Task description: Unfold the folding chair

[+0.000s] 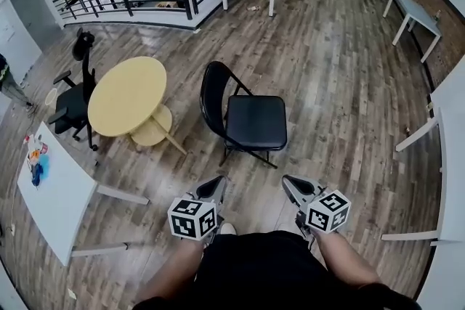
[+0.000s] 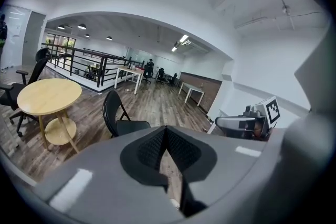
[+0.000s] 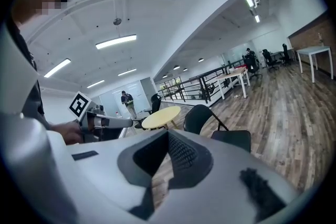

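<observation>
- Black folding chair (image 1: pixel 243 120) is standing at the centre of the head view, already opened out. Its seat is lying flat and its curved back is rising on the left side.
- It is resting on a wooden floor (image 1: pixel 341 69), with nothing touching it.
- The left gripper (image 1: pixel 218 183) is hovering low in the frame, just left of centre. It is pointing up the picture toward the chair and is well apart from it.
- In its own view its two ribbed pads are pressing together at the tip, gripping nothing.
- The right gripper (image 1: pixel 288 182) is hovering beside it, just right of centre, also aiming at the chair from a distance.
- Its jaws are likewise meeting at the tip, with nothing between them.
- A pale yellow round table (image 1: pixel 127 94) is standing just left of the chair.
- A dark office chair (image 1: pixel 76 94) is sitting at the table's far left side.
- A white table (image 1: pixel 54 192) is filling the lower left corner.
</observation>
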Demonstrator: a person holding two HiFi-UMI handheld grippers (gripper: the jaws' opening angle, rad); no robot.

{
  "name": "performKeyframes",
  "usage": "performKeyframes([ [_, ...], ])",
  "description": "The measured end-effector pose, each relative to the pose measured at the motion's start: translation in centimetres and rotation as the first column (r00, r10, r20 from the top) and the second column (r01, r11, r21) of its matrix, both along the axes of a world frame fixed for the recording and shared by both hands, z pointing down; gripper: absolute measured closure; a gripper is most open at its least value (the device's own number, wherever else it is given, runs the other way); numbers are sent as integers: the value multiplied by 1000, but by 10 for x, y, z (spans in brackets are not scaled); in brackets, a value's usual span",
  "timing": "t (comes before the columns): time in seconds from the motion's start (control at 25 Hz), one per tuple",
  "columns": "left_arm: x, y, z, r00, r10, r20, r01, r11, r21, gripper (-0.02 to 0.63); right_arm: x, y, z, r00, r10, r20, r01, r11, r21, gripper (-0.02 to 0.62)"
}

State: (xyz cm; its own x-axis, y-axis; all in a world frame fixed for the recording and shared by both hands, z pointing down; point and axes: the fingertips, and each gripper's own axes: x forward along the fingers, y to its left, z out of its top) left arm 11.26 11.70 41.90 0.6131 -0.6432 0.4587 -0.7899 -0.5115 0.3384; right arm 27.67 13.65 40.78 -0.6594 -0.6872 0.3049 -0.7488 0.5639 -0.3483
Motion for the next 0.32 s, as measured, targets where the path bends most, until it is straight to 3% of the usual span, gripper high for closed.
performKeyframes([
  [0.32, 3, -8, -4, 999, 14, -29, -14, 1000, 9, 598, -1, 0, -8, 999, 4, -36, -4, 1000, 8, 591],
])
